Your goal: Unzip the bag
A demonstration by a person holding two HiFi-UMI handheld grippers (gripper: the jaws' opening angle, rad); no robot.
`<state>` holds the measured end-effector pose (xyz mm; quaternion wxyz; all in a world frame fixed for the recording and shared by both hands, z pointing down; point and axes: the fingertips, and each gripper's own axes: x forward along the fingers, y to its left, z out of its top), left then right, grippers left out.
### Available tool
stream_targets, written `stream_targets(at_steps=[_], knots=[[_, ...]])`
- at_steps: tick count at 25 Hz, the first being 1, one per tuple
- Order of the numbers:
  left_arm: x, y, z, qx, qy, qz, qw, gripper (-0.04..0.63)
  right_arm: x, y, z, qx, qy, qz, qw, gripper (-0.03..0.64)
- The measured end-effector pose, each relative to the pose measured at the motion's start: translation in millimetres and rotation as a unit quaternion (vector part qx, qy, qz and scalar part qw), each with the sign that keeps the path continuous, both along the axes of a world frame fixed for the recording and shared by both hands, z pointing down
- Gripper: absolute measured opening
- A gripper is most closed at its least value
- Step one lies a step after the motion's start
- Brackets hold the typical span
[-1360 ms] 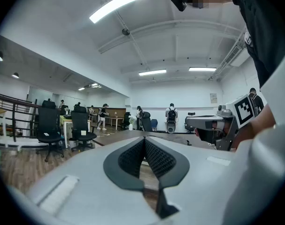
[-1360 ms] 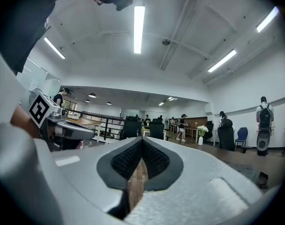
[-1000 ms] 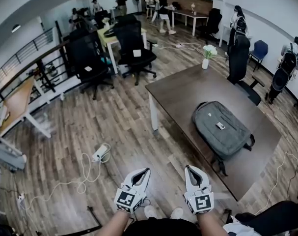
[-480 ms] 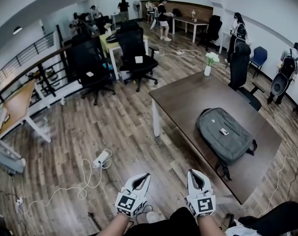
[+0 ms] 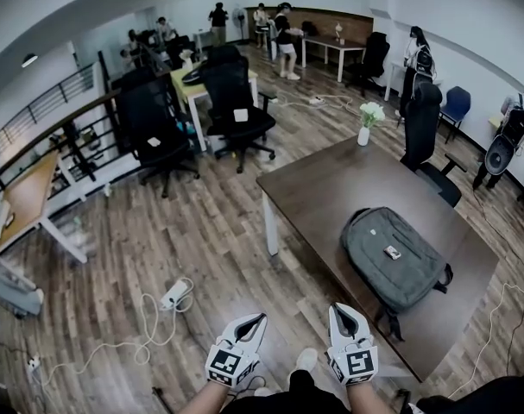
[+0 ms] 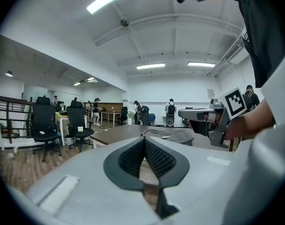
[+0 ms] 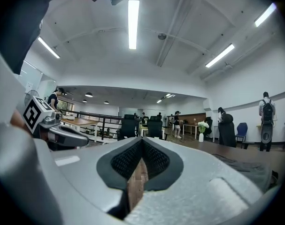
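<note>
On table point(image 5: 322, 184), head view only: whole bag point(image 5: 393, 258) | left gripper point(image 5: 260, 317), right gripper point(image 5: 336, 308): jaws closed, empty

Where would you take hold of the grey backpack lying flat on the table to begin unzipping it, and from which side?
Likely its rounded end by the carry loop, reaching down from the near side of the table. The backpack lies flat with that end clear, its straps trailing from the other. The zip pull is too small to see.

An open-plan office, with desks point(image 5: 331, 184) and swivel chairs point(image 5: 234, 97).
</note>
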<state>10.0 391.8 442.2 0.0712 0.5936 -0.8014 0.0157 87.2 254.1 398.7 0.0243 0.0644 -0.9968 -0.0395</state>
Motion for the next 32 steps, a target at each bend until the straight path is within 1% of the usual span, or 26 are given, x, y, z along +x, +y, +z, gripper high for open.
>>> stream_targets(at_steps=[8, 12, 16, 19, 24, 32], knots=[[-49.7, -68.5, 0.8, -0.012, -0.007, -0.001, 0.9999, 0.018, -45.6, -68.1, 0.7, -0.002, -0.003, -0.005, 1.0, 0.003], [-63.0, -106.8, -3.6, -0.014, -0.002, 0.006, 0.9999, 0.018, -57.8, -104.4, -1.5, -0.01, -0.006, -0.005, 1.0, 0.002], [-71.5, -138.7, 4.9, -0.022, 0.007, 0.009, 0.9997, 0.018, -63.3, -139.7, 0.5, -0.012, -0.005, -0.002, 1.0, 0.003], [-80.2, -158.5, 4.2, -0.026, 0.003, 0.007, 0.9996, 0.018, -68.3, -161.8, 2.9, -0.009, -0.003, -0.005, 1.0, 0.003], [-81.1, -189.4, 10.1, -0.034, 0.009, 0.01, 0.9993, 0.018, -63.9, -198.2, 7.0, -0.008, 0.005, 0.003, 1.0, 0.003], [-88.1, -247.1, 11.7, -0.034, 0.013, 0.048, 0.9982, 0.018, -51.7, -244.9, 12.0, -0.011, 0.008, 0.043, 0.999, 0.003]])
